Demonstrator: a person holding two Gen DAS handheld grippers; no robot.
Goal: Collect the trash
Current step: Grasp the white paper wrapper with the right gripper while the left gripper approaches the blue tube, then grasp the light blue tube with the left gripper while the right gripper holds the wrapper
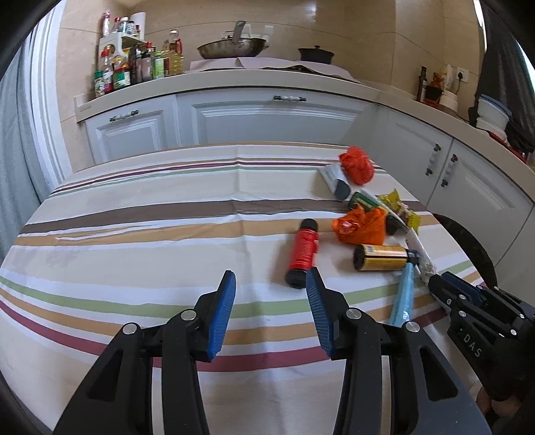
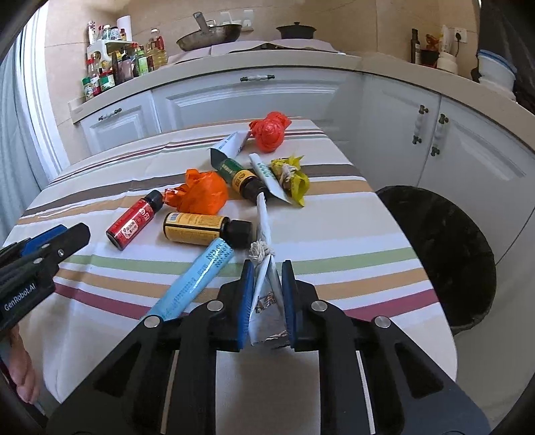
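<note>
Striped tablecloth (image 2: 334, 214); left hand-held gripper (image 2: 58, 239) marked "GenRobot.AI"; yellow-label bottle (image 2: 197, 229).

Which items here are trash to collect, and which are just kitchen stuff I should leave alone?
Trash job:
red bottle
yellow bottle
blue tube
orange bag
red bag
white packet, gripped by right gripper
black bin

Leave alone:
wok
black pot
condiment bottles

"genrobot.ai" on the left gripper (image 2: 53, 242); "das" on the right gripper (image 1: 434, 284).
</note>
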